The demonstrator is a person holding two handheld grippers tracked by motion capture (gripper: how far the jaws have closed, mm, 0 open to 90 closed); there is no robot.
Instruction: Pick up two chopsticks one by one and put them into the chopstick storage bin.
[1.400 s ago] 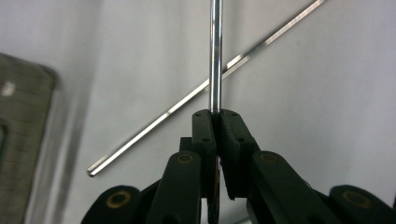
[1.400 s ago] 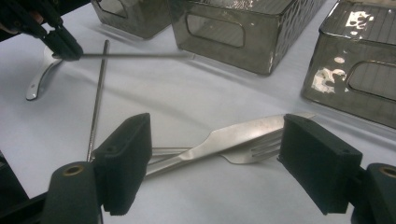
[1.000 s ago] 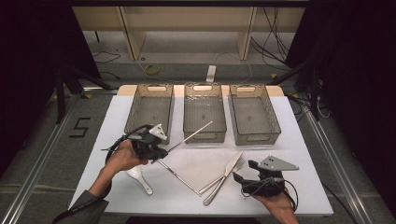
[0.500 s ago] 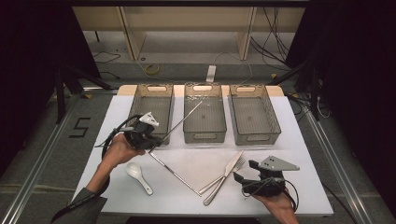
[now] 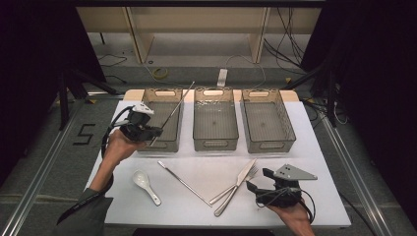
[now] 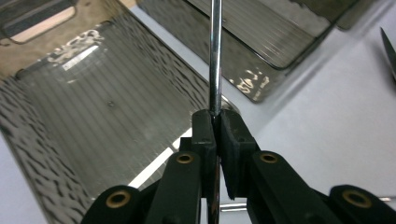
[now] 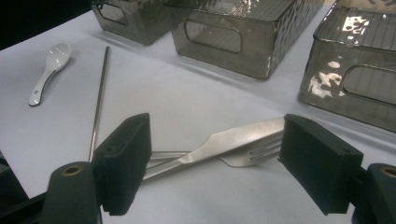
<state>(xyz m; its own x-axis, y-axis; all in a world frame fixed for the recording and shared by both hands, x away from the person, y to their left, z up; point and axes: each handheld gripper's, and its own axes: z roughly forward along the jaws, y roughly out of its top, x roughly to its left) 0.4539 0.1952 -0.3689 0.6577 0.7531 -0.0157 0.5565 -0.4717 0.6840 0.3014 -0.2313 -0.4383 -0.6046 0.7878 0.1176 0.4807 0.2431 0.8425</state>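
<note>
Clamping a thin silver metal chopstick (image 6: 215, 56) between closed jaws, the left gripper (image 5: 153, 132) is hovering over the near end of the leftmost smoky-grey clear plastic bin (image 5: 164, 105), the chopstick slanting up and away above that bin. Two matching bins, middle (image 5: 215, 120) and right (image 5: 268, 120), are standing just beside it in a row. Resting near the bench's front right corner, the right gripper (image 7: 215, 163) is gaping wide, grasping nothing, its jaws flanking a steel table knife (image 7: 219, 142) crossed over a steel fork (image 7: 254, 151). Lying on the white bench (image 5: 314, 147): a second metal chopstick (image 5: 184, 183) and a white ceramic spoon (image 5: 145, 184).
</note>
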